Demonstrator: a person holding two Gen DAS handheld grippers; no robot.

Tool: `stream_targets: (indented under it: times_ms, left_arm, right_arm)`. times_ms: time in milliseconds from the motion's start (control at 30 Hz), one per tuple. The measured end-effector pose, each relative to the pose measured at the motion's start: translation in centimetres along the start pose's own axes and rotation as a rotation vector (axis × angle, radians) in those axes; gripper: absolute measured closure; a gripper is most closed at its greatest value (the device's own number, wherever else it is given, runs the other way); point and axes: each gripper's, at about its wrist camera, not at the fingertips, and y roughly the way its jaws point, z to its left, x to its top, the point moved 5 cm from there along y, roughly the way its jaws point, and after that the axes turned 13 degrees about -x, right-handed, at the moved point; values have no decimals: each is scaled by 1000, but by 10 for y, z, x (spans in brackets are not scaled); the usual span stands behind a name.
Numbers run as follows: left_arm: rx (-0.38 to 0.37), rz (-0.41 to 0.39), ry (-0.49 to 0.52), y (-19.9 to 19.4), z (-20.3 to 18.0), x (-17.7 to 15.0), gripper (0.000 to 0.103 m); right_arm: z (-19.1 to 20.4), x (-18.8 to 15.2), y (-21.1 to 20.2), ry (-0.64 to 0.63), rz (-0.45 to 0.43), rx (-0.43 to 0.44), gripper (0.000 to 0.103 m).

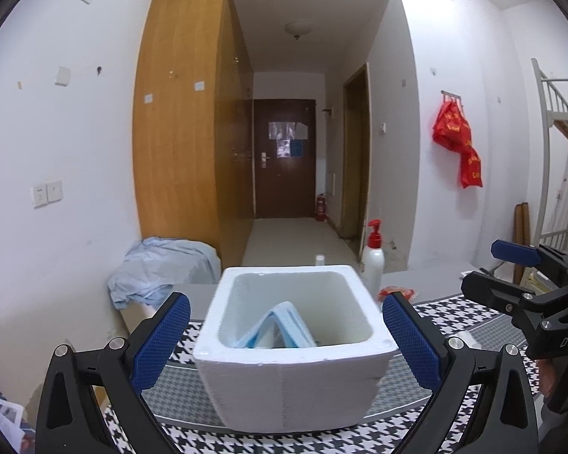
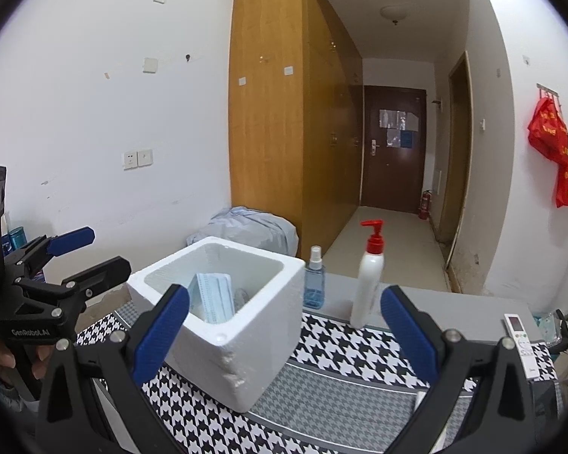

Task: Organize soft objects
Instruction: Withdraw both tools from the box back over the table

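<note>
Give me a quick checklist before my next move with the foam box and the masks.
1. Left hand-held gripper open, nothing held: ok.
2. Right hand-held gripper open, nothing held: ok.
3. Foam box upright on the houndstooth mat: ok.
4. Blue masks inside the box: ok.
5. Pump bottle and spray bottle standing apart from the box: ok.
6. More soft items left outside: cannot tell.

Both your wrist views are evenly lit – soft, cool indoor light, no hard shadows. The white walls [image 1: 56,132] read bright; the far door [image 1: 284,159] sits dim, with a small glare patch near its handle. Fisheye bending is strong at the edges – the wardrobe [image 2: 269,113] bows, corners vignette to black. Focus is sharp centrally, slightly soft on the foam box [image 1: 291,359] up close.
</note>
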Motion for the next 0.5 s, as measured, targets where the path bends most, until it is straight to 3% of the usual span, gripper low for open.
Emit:
stream_targets:
  times_ms: [500]
  left_arm:
    - [-80, 5, 42, 12, -41, -2, 1]
  right_arm:
    - [-40, -16, -18, 41, -1, -69, 1]
